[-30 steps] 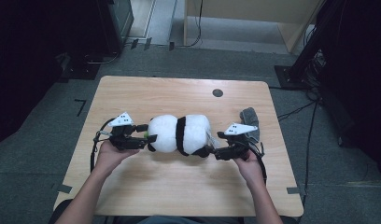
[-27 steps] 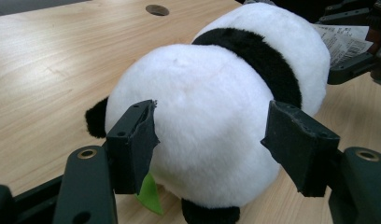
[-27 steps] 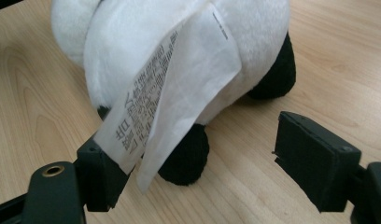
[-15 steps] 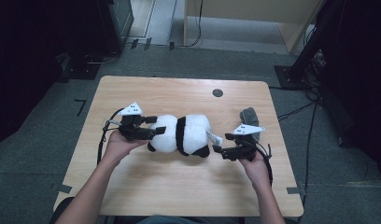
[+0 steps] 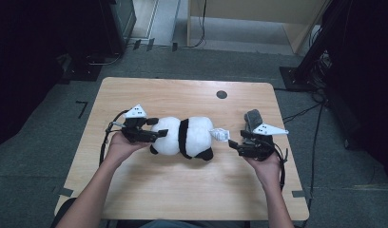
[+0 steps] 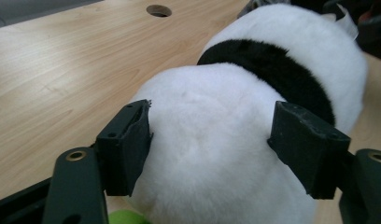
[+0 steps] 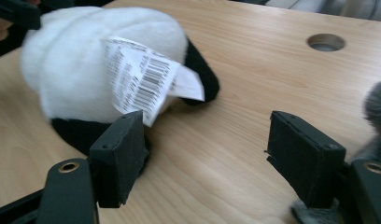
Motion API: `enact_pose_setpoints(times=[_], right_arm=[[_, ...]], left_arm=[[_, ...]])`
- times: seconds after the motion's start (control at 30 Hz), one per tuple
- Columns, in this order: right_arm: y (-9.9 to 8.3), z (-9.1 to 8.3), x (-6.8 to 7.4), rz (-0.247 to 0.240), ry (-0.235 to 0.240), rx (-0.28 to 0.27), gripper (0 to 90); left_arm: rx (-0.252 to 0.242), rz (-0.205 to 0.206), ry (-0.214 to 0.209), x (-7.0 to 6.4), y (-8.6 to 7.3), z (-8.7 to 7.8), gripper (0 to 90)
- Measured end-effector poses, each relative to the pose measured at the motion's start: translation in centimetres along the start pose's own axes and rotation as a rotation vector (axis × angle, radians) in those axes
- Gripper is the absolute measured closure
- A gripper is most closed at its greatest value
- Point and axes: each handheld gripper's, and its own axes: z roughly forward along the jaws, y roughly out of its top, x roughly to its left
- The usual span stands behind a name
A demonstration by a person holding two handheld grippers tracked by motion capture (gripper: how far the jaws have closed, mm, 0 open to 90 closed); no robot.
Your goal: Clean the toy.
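A black-and-white panda plush [image 5: 182, 137] lies on its side in the middle of the wooden table [image 5: 182, 190], head to the left. My left gripper [image 5: 153, 135] is open, and the white head [image 6: 207, 154] sits between its jaws, fur touching both pads. A white barcode tag [image 5: 219, 134] sticks out of the plush's rear. My right gripper [image 5: 236, 144] is open just right of that tag, with bare table between its jaws. In the right gripper view the tag [image 7: 142, 81] hangs in front of the left jaw.
A grey furry object [image 5: 253, 118] lies on the table just behind the right gripper and also appears as a grey fuzzy edge [image 7: 377, 107]. A round cable hole [image 5: 221, 94] is in the table's far half. Something green [image 6: 128, 218] peeks out under the plush's head.
The left gripper pushed right so the plush's head is now between its jaws. The right gripper drew back slightly from the plush's rear, and the tag now shows in the gap.
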Motion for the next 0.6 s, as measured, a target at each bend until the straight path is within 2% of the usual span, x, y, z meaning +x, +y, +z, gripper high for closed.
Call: enact_pose_setpoints(times=[0.1, 0.23, 0.33, 0.47, 0.6], right_arm=[[0.0, -0.1, -0.8, 0.019, -0.067, -0.009, 26.1], [0.3, -0.2, -1.9, 0.016, -0.149, -0.005, 23.6], [0.3, -0.3, -2.8, 0.04, -0.173, -0.014, 23.1], [0.2, -0.3, -4.0, 0.057, -0.2, -0.019, 21.8], [0.0, -0.2, -5.0, 0.059, -0.242, -0.007, 20.7]], left_arm=[[0.0, -0.013, 0.015, 0.1, -0.2, 0.4, 22.5], [0.016, -0.042, 0.012, 0.5, -0.4, 0.7, 12.6], [0.015, -0.08, -0.014, 0.9, -0.8, 1.0, 8.5], [-0.034, -0.073, -0.034, 1.3, -1.5, 1.1, 8.2], [-0.012, -0.105, -0.045, 1.6, -1.8, 1.3, 5.4]])
